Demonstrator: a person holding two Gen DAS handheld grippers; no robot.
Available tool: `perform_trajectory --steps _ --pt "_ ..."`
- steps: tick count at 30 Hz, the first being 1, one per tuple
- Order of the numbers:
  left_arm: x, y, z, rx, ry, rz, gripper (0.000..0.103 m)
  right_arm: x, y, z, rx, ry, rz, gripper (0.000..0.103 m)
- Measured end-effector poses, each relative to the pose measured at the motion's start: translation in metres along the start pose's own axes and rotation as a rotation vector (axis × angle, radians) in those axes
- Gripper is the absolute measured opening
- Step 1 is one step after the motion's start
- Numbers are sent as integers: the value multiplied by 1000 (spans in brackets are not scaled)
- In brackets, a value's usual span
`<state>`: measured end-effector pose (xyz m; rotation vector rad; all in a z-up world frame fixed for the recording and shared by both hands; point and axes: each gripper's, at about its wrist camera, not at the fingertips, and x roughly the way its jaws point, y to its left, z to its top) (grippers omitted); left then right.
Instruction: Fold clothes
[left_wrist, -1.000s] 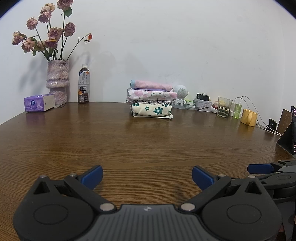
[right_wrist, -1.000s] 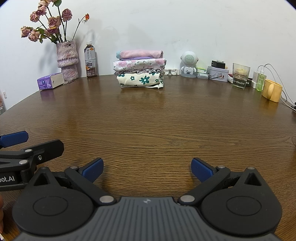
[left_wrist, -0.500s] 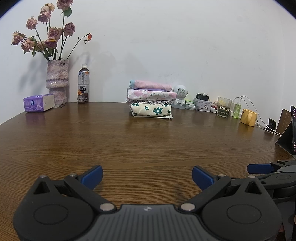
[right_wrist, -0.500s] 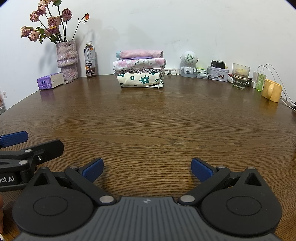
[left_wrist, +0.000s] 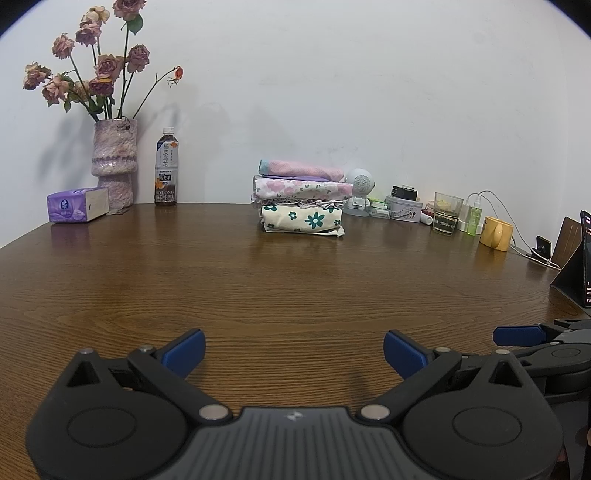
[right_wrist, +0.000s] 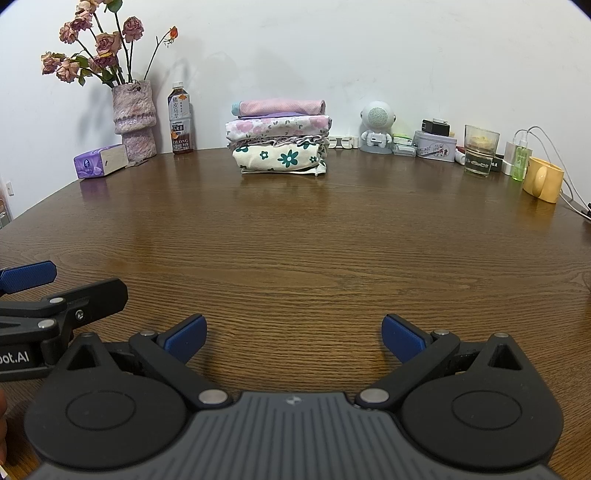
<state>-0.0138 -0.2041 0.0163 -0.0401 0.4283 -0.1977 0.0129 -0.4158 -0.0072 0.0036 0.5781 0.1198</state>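
Tools (left_wrist: 294, 350) (right_wrist: 291, 334) agape, folded stack (right_wrist: 279, 136) beyond

I see bare brown wooden bench (right_wrist: 295, 229) ahead; stack of folded floral clothes (right_wrist: 280, 146) and clutter line the far wall.

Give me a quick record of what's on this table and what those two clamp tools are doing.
Surface: brown wooden table
Clothes: stack of folded clothes at the far edge by the wall
Left of stack: tea bottle, vase of dried roses, purple tissue pack
Right of stack: white robot figurine, glass, yellow mug
Left gripper: fingers open, holding nothing
Right gripper: fingers open, holding nothing
Unfolded garments: none in view
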Motion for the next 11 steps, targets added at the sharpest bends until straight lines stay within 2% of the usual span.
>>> perform_trajectory --steps 11 --pt "2 1 1 0 3 -13 103 1 0 0 0 1 0 103"
